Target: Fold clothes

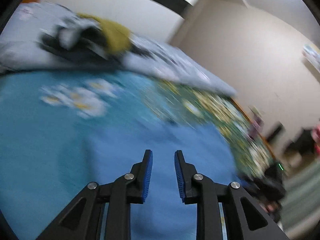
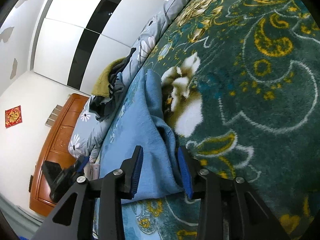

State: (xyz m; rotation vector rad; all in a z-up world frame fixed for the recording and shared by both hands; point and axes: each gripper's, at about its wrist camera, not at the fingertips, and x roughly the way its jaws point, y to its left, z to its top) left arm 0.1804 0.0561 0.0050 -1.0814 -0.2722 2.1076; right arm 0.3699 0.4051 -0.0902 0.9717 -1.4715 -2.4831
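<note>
A light blue fleece garment (image 2: 140, 124) lies folded on the bed, one thick folded edge running away from me. My right gripper (image 2: 160, 148) stands open astride that edge; the cloth sits between the jaws, and the pads do not press it. In the blurred left wrist view the same blue garment (image 1: 140, 140) fills the foreground. My left gripper (image 1: 163, 153) hovers over it, open, with nothing between its fingers. The left gripper (image 2: 66, 174) also shows at the lower left of the right wrist view.
A dark green patterned blanket (image 2: 260, 100) covers the bed. A grey floral quilt (image 2: 144, 40) lies along its far side, with a heap of olive and black clothes (image 2: 108, 84) on it. Beyond are a wooden headboard (image 2: 56, 140) and a white wardrobe (image 2: 70, 30).
</note>
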